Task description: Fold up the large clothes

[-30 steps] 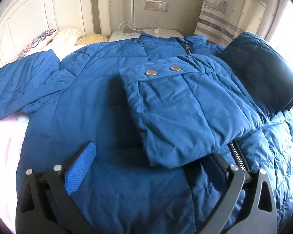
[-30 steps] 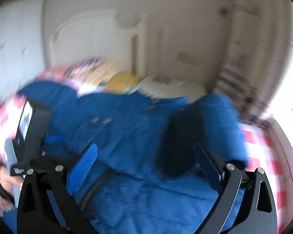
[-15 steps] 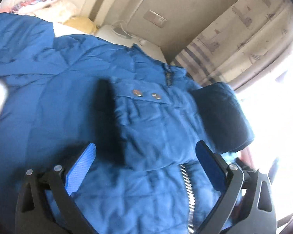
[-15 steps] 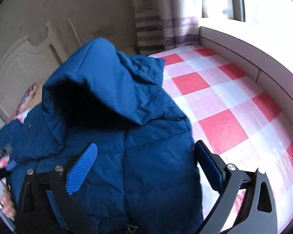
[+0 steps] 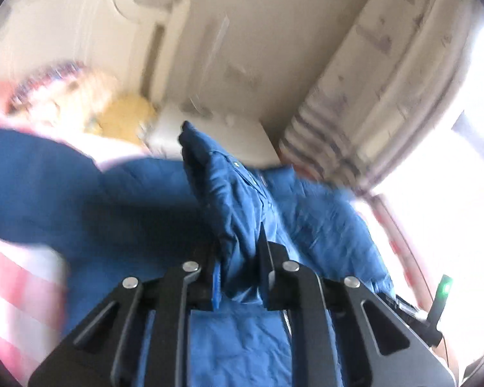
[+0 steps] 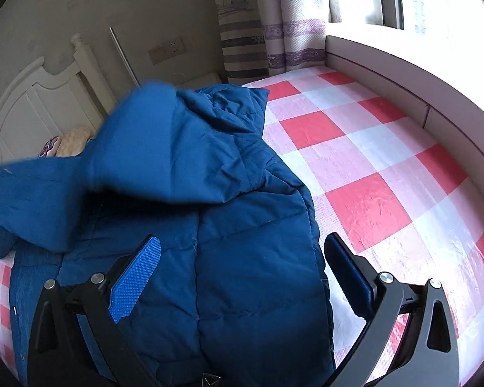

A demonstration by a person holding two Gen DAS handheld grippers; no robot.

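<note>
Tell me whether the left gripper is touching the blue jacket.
Touching. The left wrist view shows the left gripper, jaws closing, pinching a fold of the blue jacket between its pads.

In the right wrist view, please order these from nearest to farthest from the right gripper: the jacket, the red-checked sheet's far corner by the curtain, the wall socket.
From the right gripper:
1. Jacket: directly between the open fingers.
2. Sheet corner: beyond the jacket, to the upper right, below the curtain.
3. Wall socket: on the wall, upper left, behind the bed.
</note>
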